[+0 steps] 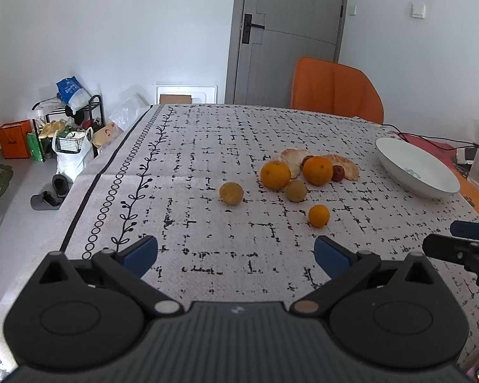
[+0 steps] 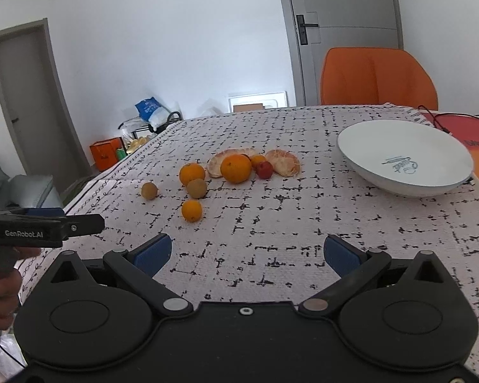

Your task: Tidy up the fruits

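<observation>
While both tongs, left [image 1: 236, 252] and right [image 2: 247, 252], gape empty, the small orange [image 2: 191, 210] looks firm, light, prone to rolling; grip its widest middle.

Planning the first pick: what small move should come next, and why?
Probably ease the right hand-held gripper forward toward the small orange: its jaws are open and empty, that fruit lies nearest and apart from the rest, and the white bowl is empty.

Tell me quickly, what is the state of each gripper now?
Left gripper: open, holding nothing, above the tablecloth.
Right gripper: open, holding nothing.
</observation>
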`<state>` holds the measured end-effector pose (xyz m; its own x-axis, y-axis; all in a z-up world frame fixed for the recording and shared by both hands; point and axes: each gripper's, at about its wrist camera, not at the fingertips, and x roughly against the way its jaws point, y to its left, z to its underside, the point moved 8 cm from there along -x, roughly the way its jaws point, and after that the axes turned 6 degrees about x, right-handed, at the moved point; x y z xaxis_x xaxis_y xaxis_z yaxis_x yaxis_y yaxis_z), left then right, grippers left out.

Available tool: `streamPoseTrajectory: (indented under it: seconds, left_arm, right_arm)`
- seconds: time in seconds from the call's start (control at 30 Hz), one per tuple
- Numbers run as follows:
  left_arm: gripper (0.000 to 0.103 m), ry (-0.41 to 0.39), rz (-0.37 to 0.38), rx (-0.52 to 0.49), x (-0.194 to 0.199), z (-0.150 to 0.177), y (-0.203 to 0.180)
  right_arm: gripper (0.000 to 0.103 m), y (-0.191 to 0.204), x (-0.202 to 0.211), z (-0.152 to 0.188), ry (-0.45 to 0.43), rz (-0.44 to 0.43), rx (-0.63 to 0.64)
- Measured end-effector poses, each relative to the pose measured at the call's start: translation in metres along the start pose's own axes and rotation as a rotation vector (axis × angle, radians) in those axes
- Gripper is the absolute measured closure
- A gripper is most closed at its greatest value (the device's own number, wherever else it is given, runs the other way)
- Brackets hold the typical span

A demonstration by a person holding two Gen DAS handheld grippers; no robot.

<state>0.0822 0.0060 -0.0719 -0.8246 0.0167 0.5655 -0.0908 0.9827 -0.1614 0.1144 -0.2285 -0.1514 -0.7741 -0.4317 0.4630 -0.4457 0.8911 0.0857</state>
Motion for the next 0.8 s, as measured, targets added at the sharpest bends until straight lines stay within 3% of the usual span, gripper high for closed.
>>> streamPoseTrajectory:
  seconds: [0.3, 0.4, 0.57, 0.8]
  left_arm:
    - [0.000, -0.046, 0.010, 0.030, -0.012, -0.006, 0.007]
    - [0.001, -0.042, 0.007, 0.054, -0.017, -0.008, 0.011]
    - [0.002, -0.034, 0.016, 0.098, -0.025, -0.009, 0.023]
    - [0.002, -0.047, -0.007, 0.134, -0.032, -0.015, 0.038]
  right_arm:
    - [0.000, 0.006, -0.022, -0.007, -0.003, -0.049, 0.002]
    - [0.003, 0.016, -0.030, -0.011, -0.015, -0.054, 0.062]
    - [0.018, 0.028, -0.051, -0.015, 0.019, -0.114, 0.067]
    - [0.024, 0.034, -0.073, -0.022, 0.033, -0.137, 0.059]
